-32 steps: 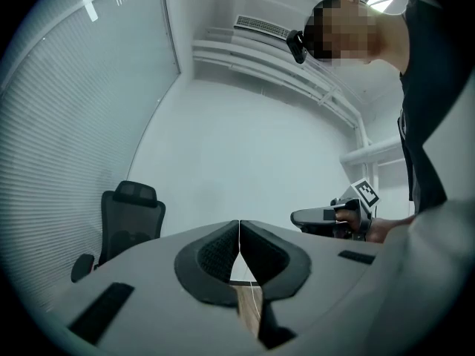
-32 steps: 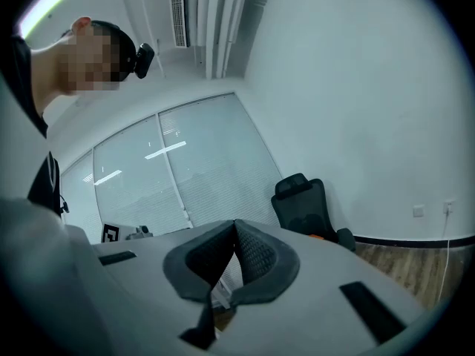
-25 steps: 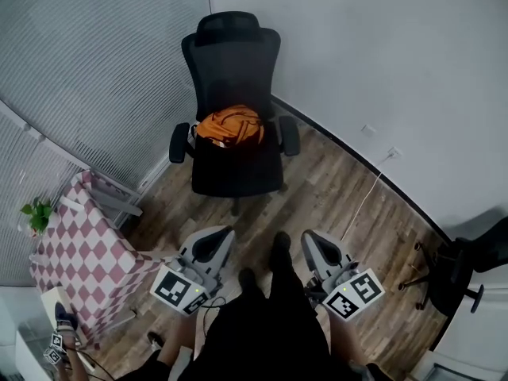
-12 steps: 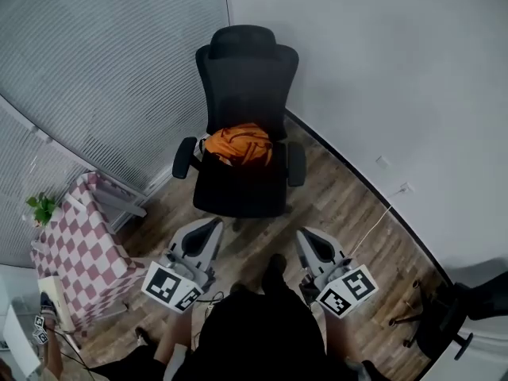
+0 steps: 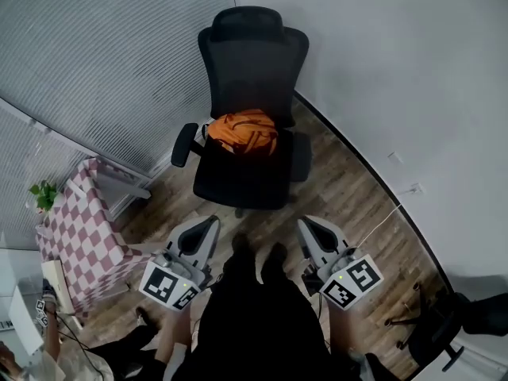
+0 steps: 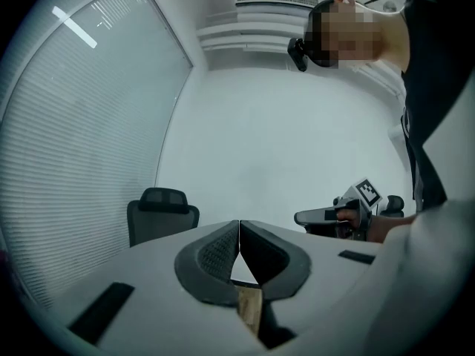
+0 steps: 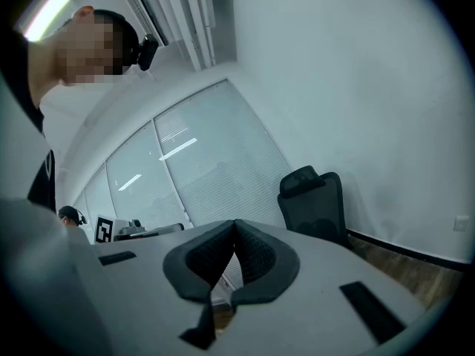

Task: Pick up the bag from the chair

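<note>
An orange bag lies crumpled at the back of the seat of a black office chair that stands in the room's corner. Both grippers hang low in front of the chair, well short of it, either side of the person's legs. My left gripper points at the chair with its jaws pressed together and nothing in them; its tips meet in the left gripper view. My right gripper is shut and empty too, its tips touching. The chair shows in both gripper views; the bag is hidden there.
A pink-and-white checkered table stands at the left with a small plant beside it. Blinds cover the left wall. A white cable runs to a wall socket at the right. Another black chair sits at bottom right.
The view has shifted toward the chair, which now sits further right and higher. Both grippers stay low and shut, the left one slightly lower than before.
</note>
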{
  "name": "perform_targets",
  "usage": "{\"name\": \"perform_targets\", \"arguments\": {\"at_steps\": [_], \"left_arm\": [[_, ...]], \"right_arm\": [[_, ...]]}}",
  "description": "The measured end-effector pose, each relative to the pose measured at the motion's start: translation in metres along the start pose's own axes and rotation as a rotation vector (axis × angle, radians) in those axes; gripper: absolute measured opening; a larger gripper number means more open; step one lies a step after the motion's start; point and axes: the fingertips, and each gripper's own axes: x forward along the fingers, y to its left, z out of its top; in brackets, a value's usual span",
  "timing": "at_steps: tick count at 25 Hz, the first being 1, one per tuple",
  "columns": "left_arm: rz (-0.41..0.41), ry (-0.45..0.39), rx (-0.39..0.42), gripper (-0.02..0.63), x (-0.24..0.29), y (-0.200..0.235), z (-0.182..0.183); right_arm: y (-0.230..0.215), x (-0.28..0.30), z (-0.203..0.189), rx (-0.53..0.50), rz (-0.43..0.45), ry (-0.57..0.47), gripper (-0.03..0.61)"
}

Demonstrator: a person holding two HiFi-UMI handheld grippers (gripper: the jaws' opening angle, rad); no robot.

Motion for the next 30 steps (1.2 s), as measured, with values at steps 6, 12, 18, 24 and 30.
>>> {"name": "perform_targets", "arguments": {"at_steps": [6,12,18,24,30], "left_arm": [[-0.065,-0.021,0.005,0.032,0.031,0.013,-0.002],[-0.135,-0.032,-0.014,0.034,0.09,0.046,0.006],[-0.232,0.0,0.029,0.032,0.148,0.084,0.012],[-0.305,0.028,0.005,0.034,0.199,0.142,0.0],[-0.353,0.1,-0.004,0.034,0.251,0.186,-0.045]], "right_arm": [[-0.022,0.017,-0.002,0.026,-0.032,0.01,0.018],[-0.048,0.044,0.014,-0.004,-0.113,0.014,0.018],[-0.084,0.089,0.037,-0.106,-0.227,0.015,0.018],[-0.122,0.135,0.052,-0.157,-0.345,0.015,0.018],[-0.135,0.171,0.051,-0.16,-0.405,0.035,0.018]]}}
